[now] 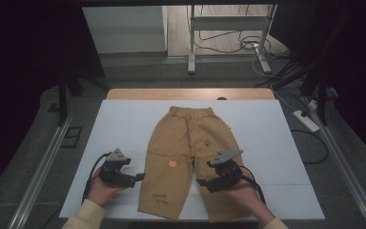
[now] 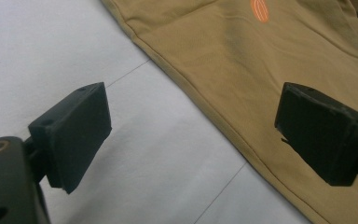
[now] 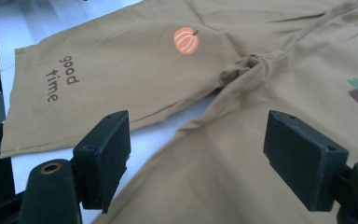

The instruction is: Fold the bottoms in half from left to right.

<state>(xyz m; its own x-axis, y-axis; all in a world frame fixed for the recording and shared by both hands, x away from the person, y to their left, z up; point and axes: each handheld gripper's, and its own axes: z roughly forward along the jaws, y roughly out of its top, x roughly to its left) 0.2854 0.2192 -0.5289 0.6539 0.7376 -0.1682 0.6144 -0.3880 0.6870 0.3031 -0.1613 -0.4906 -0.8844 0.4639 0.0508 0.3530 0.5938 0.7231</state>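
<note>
Tan trousers [image 1: 190, 157] lie flat on the white sheet [image 1: 124, 124] over the table [image 1: 190, 93], waistband far from me, both legs pointing back at me. Left leg has the orange pumpkin patch [image 1: 172, 163] and "good time" lettering [image 1: 160, 198] near the hem; right leg has a small green tree patch [image 1: 208, 141].

My left gripper [image 1: 140, 177] sits at the outer edge of the left leg, about knee level. Its jaws are wide apart and empty. In the left gripper view one jaw is over bare sheet, the other over the cloth, with the side seam [image 2: 205, 100] running between them. My right gripper [image 1: 201, 182] is over the right leg near its inner edge, jaws also spread wide, nothing held. The right gripper view has the crotch bunched up a bit, with a strip of sheet showing between the legs.

Looks like I'm setting up to pinch both legs for a fold, though which fold I can't tell yet. To do it well:
- Left: drop the lower jaw flat to the sheet and slide it under the seam so both layers go in, not just the top one.
- Right: get a real bite of cloth at an edge; pinching mid-panel probably lifts one layer only.
- Close both before lifting, and lift evenly so the legs don't skew.
- The crotch wrinkle may need smoothing, or it gets pressed into the crease.
</note>
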